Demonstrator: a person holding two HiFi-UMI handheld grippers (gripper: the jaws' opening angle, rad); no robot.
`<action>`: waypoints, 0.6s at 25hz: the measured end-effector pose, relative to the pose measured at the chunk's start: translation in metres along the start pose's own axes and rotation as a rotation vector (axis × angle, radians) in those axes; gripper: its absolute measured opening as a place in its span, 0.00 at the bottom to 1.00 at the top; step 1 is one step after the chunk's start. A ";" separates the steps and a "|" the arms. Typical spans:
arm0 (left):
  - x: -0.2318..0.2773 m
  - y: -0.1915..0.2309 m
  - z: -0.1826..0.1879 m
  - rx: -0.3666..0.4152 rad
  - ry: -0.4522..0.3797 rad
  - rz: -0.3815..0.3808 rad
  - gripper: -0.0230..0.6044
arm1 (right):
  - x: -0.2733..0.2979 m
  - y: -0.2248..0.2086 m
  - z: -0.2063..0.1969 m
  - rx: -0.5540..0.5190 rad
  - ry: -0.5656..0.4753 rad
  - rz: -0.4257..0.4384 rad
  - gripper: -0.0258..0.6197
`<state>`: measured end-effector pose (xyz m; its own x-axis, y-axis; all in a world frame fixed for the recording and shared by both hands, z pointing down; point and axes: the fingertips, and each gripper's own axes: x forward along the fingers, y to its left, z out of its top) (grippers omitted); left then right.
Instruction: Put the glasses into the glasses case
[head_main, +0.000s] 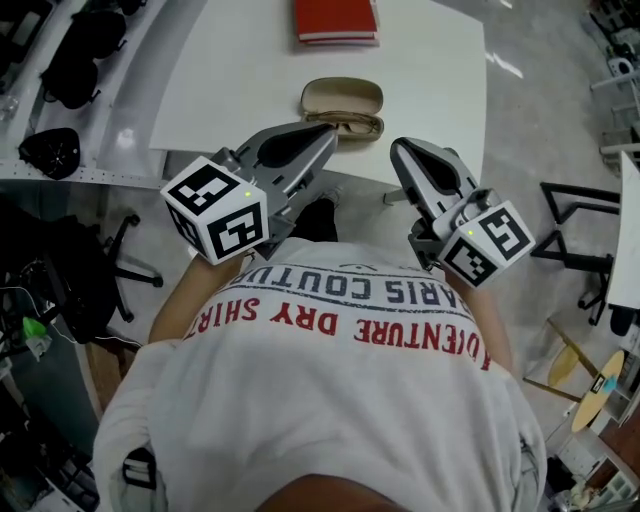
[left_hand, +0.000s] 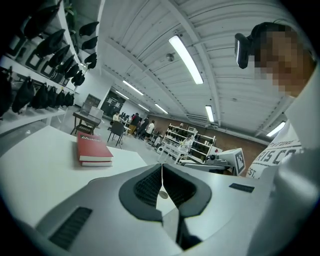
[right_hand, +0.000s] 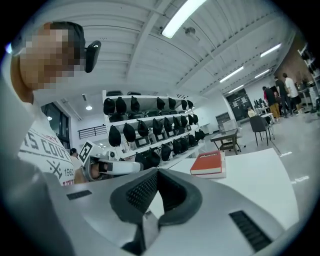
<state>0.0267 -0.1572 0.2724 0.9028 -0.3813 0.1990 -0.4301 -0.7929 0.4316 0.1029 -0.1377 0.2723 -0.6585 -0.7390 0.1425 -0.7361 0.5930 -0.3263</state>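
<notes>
A tan glasses case lies open near the front edge of the white table. The glasses rest in its near half. My left gripper is held up in front of the person's chest, jaws shut and empty, its tip just short of the case. The right gripper hangs to the case's right, off the table edge, also shut with nothing in it. In the left gripper view the left gripper has its pads closed together; so does the right gripper in the right gripper view. The case is hidden in both gripper views.
A red book lies at the table's far side, also seen as the red book and red book. Shelves with dark headgear run along the left. An office chair and a black stand flank the person.
</notes>
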 end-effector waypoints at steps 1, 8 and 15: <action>-0.001 -0.003 0.000 0.002 -0.004 0.000 0.08 | -0.001 0.004 -0.001 -0.008 0.002 0.004 0.08; -0.004 -0.011 -0.003 -0.001 -0.014 -0.003 0.08 | -0.008 0.011 -0.001 -0.031 0.008 0.000 0.08; -0.002 -0.006 -0.009 0.000 0.003 0.001 0.08 | -0.007 0.006 -0.005 -0.058 0.023 -0.011 0.08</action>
<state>0.0273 -0.1473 0.2775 0.9022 -0.3809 0.2026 -0.4314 -0.7924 0.4313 0.1028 -0.1273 0.2741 -0.6530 -0.7387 0.1671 -0.7509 0.6027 -0.2701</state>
